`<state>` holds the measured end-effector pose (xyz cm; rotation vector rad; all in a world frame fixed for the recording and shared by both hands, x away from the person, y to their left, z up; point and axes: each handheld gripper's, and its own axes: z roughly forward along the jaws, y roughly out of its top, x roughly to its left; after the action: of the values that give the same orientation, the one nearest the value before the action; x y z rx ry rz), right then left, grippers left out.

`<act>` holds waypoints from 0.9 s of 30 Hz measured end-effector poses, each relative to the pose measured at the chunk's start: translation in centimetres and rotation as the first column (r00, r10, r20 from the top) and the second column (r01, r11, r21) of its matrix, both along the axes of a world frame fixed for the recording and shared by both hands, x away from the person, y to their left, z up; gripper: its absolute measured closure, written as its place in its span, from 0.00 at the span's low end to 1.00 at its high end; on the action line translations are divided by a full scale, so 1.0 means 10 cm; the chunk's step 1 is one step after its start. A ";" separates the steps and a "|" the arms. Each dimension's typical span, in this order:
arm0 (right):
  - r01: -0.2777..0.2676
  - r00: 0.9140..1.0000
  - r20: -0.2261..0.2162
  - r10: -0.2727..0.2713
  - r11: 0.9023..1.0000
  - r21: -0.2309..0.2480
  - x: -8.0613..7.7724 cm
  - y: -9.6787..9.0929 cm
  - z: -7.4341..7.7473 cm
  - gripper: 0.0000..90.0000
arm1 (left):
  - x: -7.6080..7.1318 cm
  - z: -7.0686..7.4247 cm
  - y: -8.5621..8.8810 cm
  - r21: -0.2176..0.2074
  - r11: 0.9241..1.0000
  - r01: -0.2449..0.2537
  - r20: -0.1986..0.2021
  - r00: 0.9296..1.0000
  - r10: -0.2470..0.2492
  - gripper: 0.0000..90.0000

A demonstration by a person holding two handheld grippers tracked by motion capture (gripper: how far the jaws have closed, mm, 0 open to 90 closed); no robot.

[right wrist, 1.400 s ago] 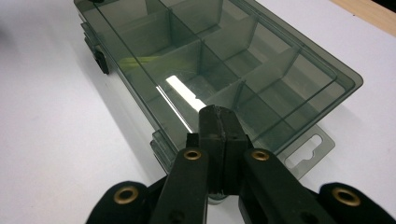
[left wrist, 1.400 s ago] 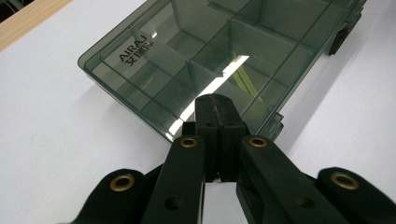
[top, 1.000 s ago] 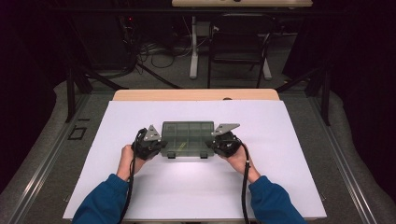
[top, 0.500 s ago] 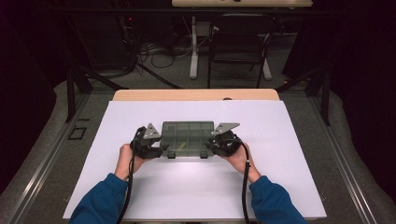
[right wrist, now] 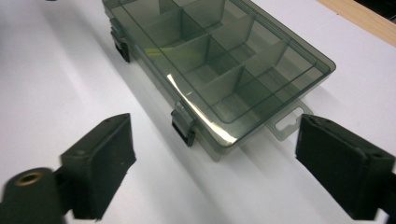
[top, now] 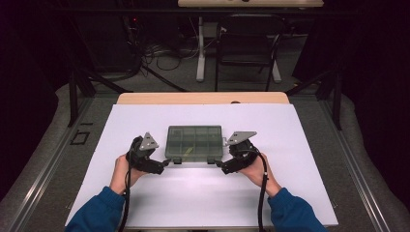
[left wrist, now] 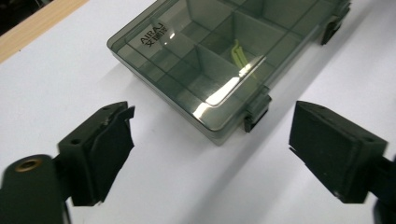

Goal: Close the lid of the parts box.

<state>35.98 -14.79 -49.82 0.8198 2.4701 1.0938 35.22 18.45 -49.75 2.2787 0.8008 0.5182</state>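
With both tongs just let go, the box [top: 194, 143] lies free on the sheet [top: 290, 193], lid shut.
Left tongs [top: 163, 165] and right tongs [top: 221, 167] have just been opening; jaws apart, nothing between. Box sits just ahead of both and between them, one latch [left wrist: 257, 111] in front of the left pair, the other latch [right wrist: 183, 125] before the right. Long axis runs tong to tong; latch edge faces the hands, hang tab [right wrist: 288, 122] off its right end. Both hands about equally near.

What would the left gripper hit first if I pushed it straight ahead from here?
Probably the near latch on the compartment box: it sits just ahead between the open jaws of the left gripper, though depth is uncertain.
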 end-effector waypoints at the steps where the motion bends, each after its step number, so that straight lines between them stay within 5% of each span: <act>1: -0.001 1.000 0.001 0.001 1.000 -0.002 -0.02 -0.01 0.01 0.09 | -0.04 0.02 0.01 0.003 1.000 0.005 0.004 1.000 -0.005 0.12; 15: 0.012 0.999 0.035 -0.012 1.000 -0.010 -0.41 -0.24 0.06 0.01 | -0.48 -0.10 0.19 0.037 0.999 -0.007 -0.002 1.000 0.007 0.01; 27: 0.055 0.997 0.061 -0.055 0.998 0.010 -0.64 -0.40 -0.09 0.00 | -0.68 -0.18 0.35 0.011 0.999 -0.034 0.037 0.999 0.034 0.00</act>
<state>29.55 -18.74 -50.69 0.8389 2.3800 1.0942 28.41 21.98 -51.51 2.2631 0.8218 0.5797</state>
